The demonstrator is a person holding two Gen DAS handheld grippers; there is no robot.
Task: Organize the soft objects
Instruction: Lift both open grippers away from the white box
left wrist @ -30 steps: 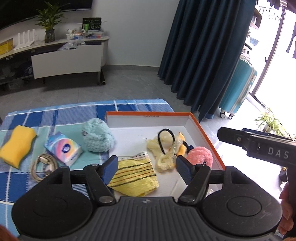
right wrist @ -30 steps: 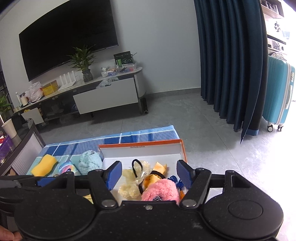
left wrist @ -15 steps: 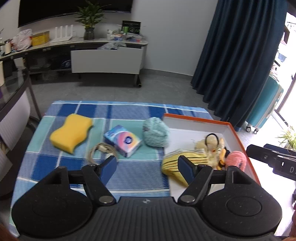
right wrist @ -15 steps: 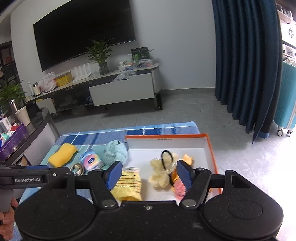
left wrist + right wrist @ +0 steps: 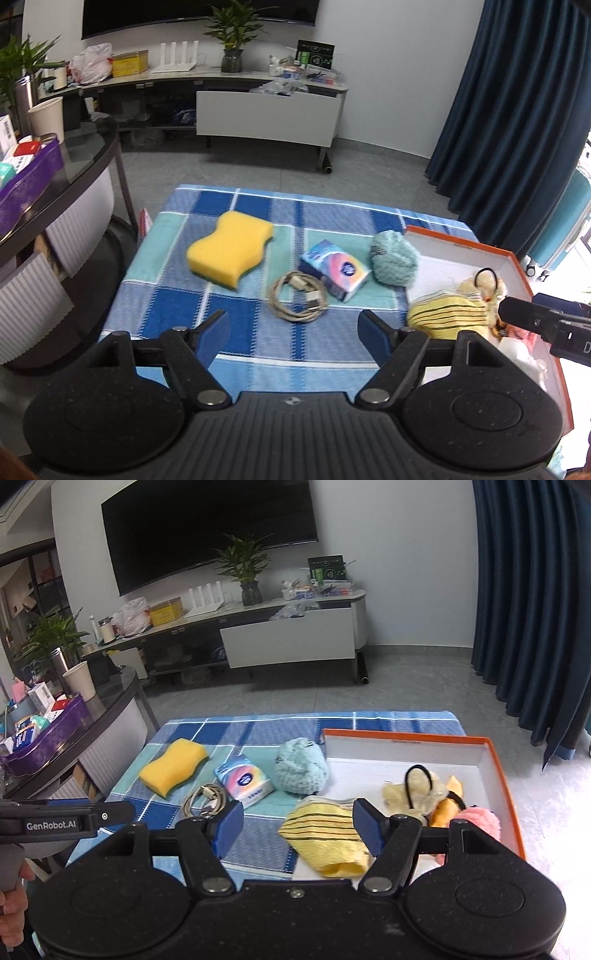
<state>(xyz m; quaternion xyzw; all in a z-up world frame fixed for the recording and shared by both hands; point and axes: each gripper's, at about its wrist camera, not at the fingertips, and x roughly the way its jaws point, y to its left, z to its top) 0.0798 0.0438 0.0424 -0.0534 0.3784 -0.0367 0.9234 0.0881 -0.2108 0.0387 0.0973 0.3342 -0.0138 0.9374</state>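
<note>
left gripper [image 5: 293, 332] jaws wide and just been opening, nothing between them, hanging over the near edge of the checked cloth [image 5: 177, 314], right gripper [image 5: 297, 825] wide open and empty too, yellow sponge [image 5: 229, 254], tissue pack [image 5: 334, 269] and teal fuzzy ball [image 5: 393, 263] out on the cloth, ball right against the orange box [image 5: 502, 775] at the right edge, striped yellow cloth [image 5: 325, 834] inside

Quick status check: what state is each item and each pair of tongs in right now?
Left tongs: open, empty, jaws just been opening.
Right tongs: open, empty.
Orange box: open, partly filled.
Yellow striped cloth: in box, overhanging its edge.
Pink pompom: in box.
Teal fuzzy ball: on cloth, against box.
Yellow sponge: on cloth.
Tissue pack: on cloth.
Cable: coiled.
</note>
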